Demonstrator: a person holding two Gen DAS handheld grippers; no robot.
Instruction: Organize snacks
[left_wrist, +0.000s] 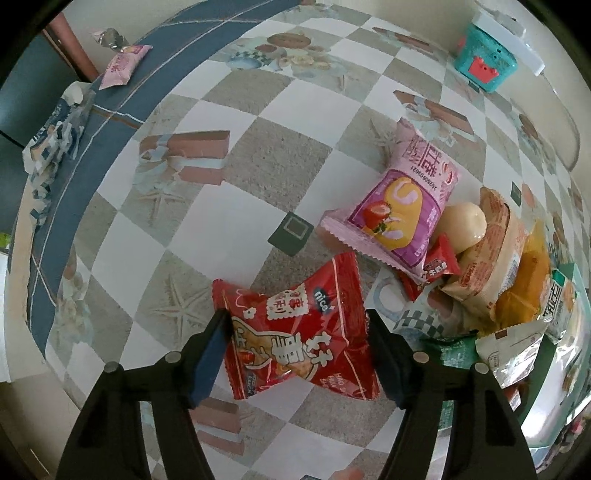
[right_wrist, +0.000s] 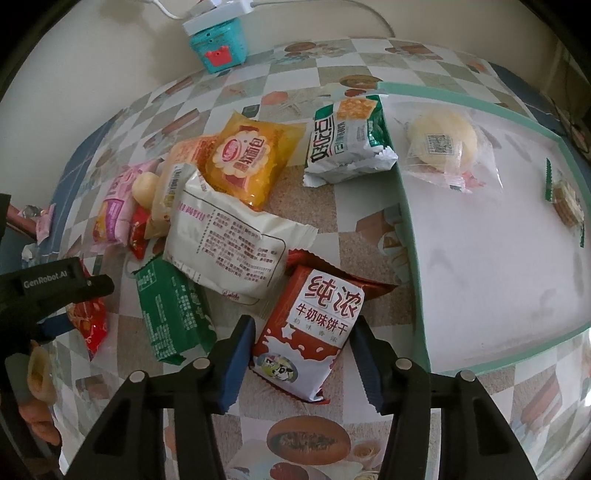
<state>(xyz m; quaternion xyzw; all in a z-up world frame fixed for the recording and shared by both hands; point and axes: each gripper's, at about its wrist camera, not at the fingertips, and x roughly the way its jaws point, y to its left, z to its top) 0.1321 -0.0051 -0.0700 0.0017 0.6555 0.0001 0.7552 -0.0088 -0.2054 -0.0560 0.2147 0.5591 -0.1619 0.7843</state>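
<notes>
My left gripper (left_wrist: 297, 325) stands wide around a red snack packet (left_wrist: 295, 328) on the checkered table; its fingers touch the packet's edges without squeezing it. My right gripper (right_wrist: 303, 332) stands wide around a brown-and-white milk biscuit packet (right_wrist: 310, 325) lying by the tray's left wall. A pile of snacks lies between them: a pink cake packet (left_wrist: 399, 210), a yellow packet (right_wrist: 247, 158), a white packet (right_wrist: 229, 236), a green packet (right_wrist: 173, 306). A white tray with a green rim (right_wrist: 413, 266) holds a clear-wrapped bun (right_wrist: 443, 144) and a small cracker pack (right_wrist: 565, 199).
A teal toy box (right_wrist: 218, 48) with a white power strip on top stands at the table's back by the wall. A green-white packet (right_wrist: 343, 136) leans on the tray's corner. A small pink packet (left_wrist: 123, 66) lies at the far left table edge. The left gripper shows at the right wrist view's left edge (right_wrist: 55, 291).
</notes>
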